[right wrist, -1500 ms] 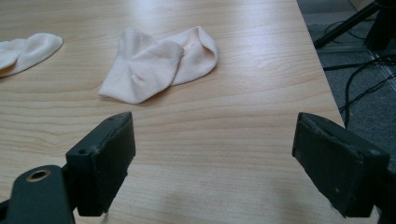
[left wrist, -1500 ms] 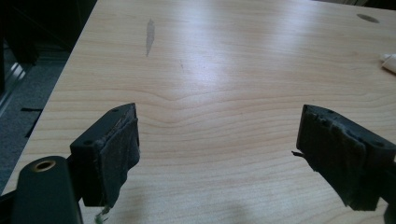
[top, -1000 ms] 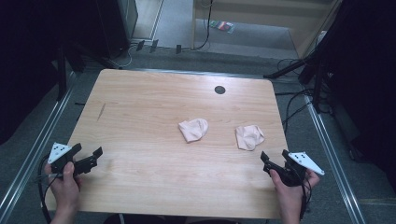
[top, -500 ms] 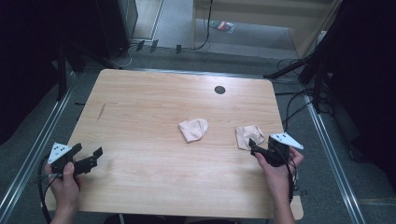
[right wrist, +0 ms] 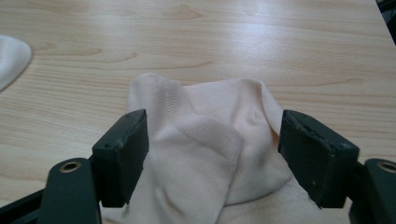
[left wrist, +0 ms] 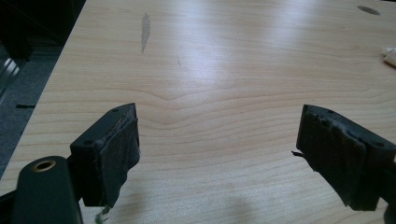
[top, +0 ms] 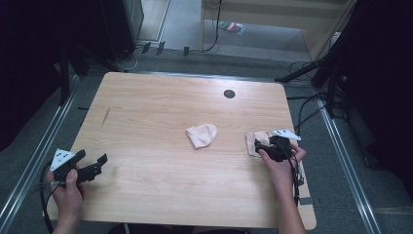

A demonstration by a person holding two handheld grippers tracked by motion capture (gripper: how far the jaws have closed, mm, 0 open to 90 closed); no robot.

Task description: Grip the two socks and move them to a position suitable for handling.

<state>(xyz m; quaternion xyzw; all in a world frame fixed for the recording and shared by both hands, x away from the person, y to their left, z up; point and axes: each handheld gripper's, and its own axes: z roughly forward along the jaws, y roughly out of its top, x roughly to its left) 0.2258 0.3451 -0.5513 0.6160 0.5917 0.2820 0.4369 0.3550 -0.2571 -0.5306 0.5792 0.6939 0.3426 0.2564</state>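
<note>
Two pale pink socks lie on the wooden table [top: 160, 122]. One sock [top: 201, 135] is bunched near the middle. The other sock [top: 254, 140] [right wrist: 210, 144] lies crumpled at the right edge, and my right gripper [top: 260, 145] [right wrist: 212, 156] stands open right over it, one jaw on each side of the fabric. My left gripper [top: 95, 165] [left wrist: 217, 154] hovers open over bare wood near the table's front left corner, far from both socks. A corner of the middle sock [left wrist: 390, 56] peeks in at the right edge of the left gripper view.
A dark round hole [top: 229, 93] sits near the table's far edge. A grey smear [top: 105, 116] [left wrist: 145, 30] marks the wood at the left. Cables [top: 311, 105] and dark stands crowd the floor to the right; metal rails [top: 44, 146] run along both sides.
My right gripper has moved forward from the front right corner onto the right sock, its open jaws now straddling it. The left gripper has stayed put.
</note>
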